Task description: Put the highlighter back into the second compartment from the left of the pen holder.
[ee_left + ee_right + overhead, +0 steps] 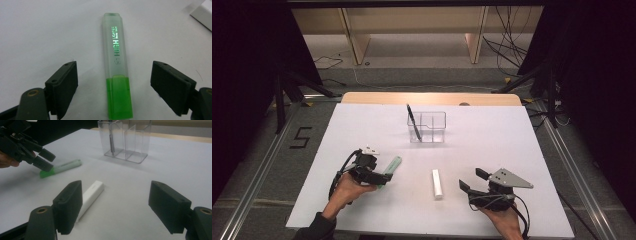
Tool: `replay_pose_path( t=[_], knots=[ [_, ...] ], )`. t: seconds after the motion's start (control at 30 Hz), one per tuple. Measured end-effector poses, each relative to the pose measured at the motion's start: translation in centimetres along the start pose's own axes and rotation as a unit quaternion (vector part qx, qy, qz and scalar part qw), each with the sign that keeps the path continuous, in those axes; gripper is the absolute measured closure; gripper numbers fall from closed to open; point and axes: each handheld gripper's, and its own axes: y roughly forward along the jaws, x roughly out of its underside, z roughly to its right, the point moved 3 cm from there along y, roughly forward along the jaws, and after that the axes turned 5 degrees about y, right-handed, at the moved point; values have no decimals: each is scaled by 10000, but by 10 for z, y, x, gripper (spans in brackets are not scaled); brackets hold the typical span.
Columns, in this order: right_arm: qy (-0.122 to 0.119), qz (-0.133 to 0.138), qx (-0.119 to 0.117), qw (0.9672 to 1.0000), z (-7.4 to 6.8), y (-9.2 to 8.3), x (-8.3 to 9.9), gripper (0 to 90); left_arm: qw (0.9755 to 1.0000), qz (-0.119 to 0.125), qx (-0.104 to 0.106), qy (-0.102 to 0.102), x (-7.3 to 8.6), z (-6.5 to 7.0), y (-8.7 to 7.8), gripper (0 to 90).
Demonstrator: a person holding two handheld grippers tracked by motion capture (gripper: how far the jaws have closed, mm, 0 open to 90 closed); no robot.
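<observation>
left gripper [113,85] fingers released astride the highlighter [116,65], pointing 12 o'clock; off-centre clench could squirt it sideways

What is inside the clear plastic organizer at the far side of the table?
The clear organizer holds one dark pen, leaning in its left compartment in the high view. The other compartments look empty. The walls are transparent, so little is hidden; only the pen's tip is hard to make out.
</observation>
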Motion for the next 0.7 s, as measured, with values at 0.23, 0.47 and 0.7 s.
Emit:
replay_pose_path(
  t=[0.23,0.47,0.7],
  knots=[
    [26,0,-1,10000,3,0,1,280,9998,-161,12,70,-1,0,3,229],
    [15,-16,-1,10000,1,0,2,280,9991,-362,-61,213,-3,1,3,313],
    [5,-1,-8,10000,2,-2,1,281,9983,-462,-78,343,-6,3,5,421]
  ],
)
